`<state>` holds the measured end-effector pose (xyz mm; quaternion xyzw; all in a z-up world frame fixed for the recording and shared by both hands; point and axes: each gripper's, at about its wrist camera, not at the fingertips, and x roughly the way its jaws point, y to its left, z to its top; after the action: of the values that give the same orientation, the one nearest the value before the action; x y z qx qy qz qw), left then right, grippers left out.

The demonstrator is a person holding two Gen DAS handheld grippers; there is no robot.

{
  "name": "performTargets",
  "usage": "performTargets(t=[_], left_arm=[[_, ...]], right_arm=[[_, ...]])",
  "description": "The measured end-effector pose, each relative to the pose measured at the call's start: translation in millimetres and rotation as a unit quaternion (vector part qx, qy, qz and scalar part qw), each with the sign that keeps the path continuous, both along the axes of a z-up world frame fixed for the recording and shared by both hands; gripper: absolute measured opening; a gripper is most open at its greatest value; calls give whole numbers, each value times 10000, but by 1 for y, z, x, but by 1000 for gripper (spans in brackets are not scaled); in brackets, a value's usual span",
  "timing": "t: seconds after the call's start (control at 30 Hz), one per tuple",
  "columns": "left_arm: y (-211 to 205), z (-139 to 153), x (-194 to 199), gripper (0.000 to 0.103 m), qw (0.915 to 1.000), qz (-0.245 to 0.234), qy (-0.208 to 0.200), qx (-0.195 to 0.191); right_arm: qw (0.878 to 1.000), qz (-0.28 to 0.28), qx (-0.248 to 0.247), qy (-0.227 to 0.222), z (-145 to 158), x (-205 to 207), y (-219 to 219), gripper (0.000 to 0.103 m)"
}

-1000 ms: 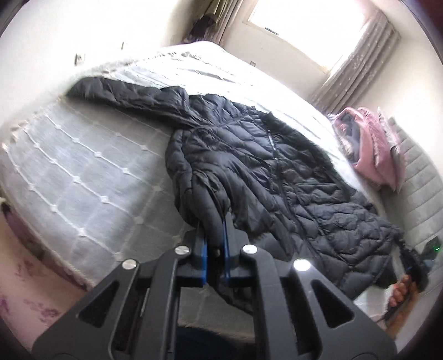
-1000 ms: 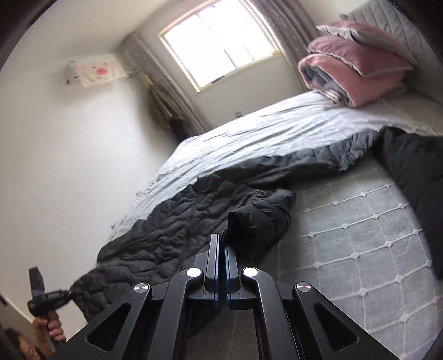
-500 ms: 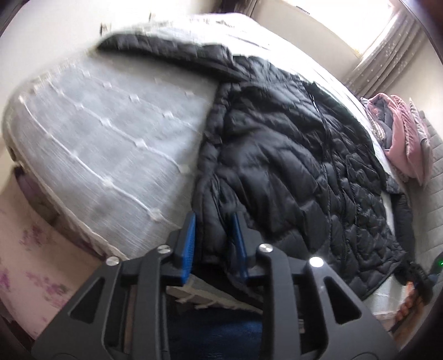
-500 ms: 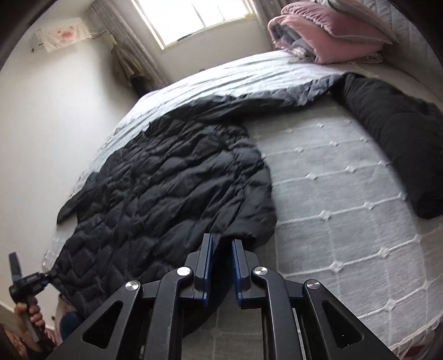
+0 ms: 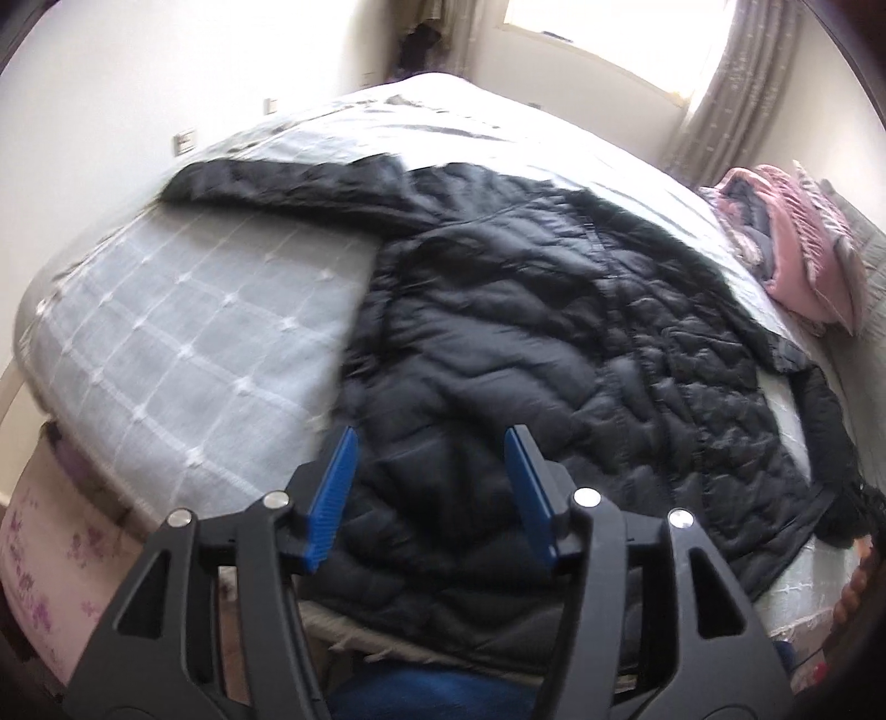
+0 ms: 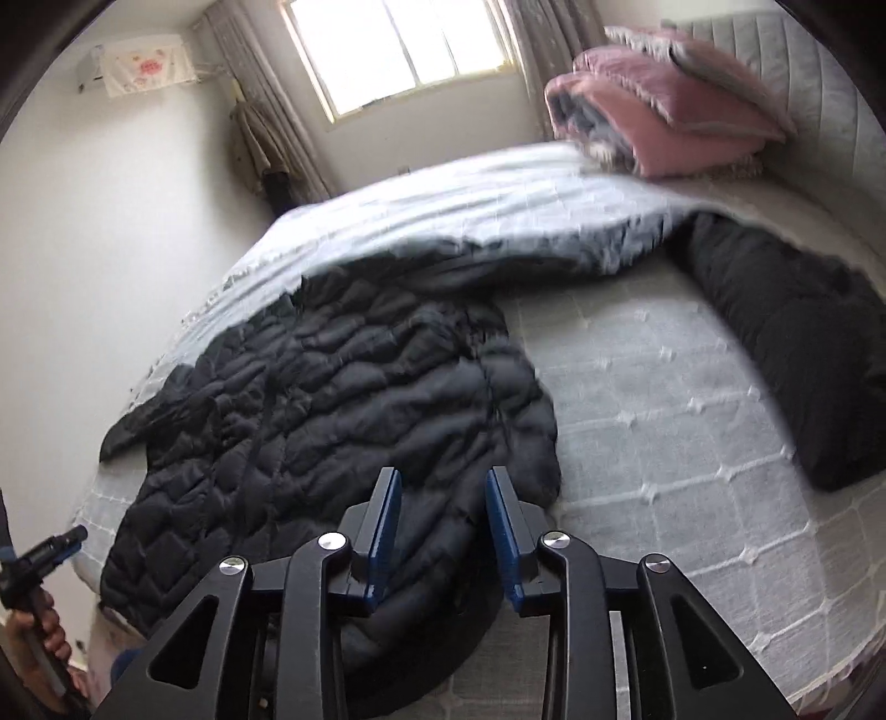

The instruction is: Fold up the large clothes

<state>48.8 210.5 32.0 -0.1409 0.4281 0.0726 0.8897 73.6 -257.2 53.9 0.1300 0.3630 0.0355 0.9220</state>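
A black quilted puffer coat (image 5: 554,343) lies spread flat across the middle of the left wrist frame, its stitched channels forming soft puffed ridges with a slight sheen. One sleeve (image 5: 288,188) stretches toward the upper left, and the coat's near edge hangs over the bed's lower edge at the bottom centre. It rests on a pale grey bedspread (image 5: 183,343) woven with a white grid and small raised tufts at each crossing.

The left gripper (image 5: 429,487) sits at the bottom centre, its jaws spread wide; the ribbed blue pads (image 5: 332,493) stand to either side of the coat's fabric with nothing clamped between them.

In the right wrist frame the coat (image 6: 332,399) fills the lower left and centre, bulging in rounded quilted rows. The right gripper (image 6: 443,523) at the bottom centre is parted as well, blue pads (image 6: 385,526) apart over the coat's near edge and gripping nothing. A second dark padded garment (image 6: 803,354) lies at the right edge on the same gridded bedspread (image 6: 664,443). Pink fringed pillows (image 6: 664,111) are stacked at the upper right against a grey channel-tufted headboard (image 6: 803,72). A bright window (image 6: 398,50) sits at top centre.
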Motion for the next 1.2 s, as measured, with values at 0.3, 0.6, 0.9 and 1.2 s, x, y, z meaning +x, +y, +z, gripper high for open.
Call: performTargets(t=[0.3, 0.6, 0.9, 1.2], left_arm=[[-55, 8, 54, 68, 9993, -360, -100, -76], [-108, 3, 135, 79, 9969, -509, 198, -560], [-121, -70, 212, 83, 9971, -190, 609, -418], [-113, -81, 222, 83, 9946, -134, 479, -907]], right_arm=[[9999, 48, 9, 133, 1, 17, 5, 68], [9938, 627, 638, 656, -43, 85, 32, 68], [9893, -484, 1104, 828, -58, 221, -91, 69], [9511, -2527, 1267, 1242, -111, 350, -226, 69]])
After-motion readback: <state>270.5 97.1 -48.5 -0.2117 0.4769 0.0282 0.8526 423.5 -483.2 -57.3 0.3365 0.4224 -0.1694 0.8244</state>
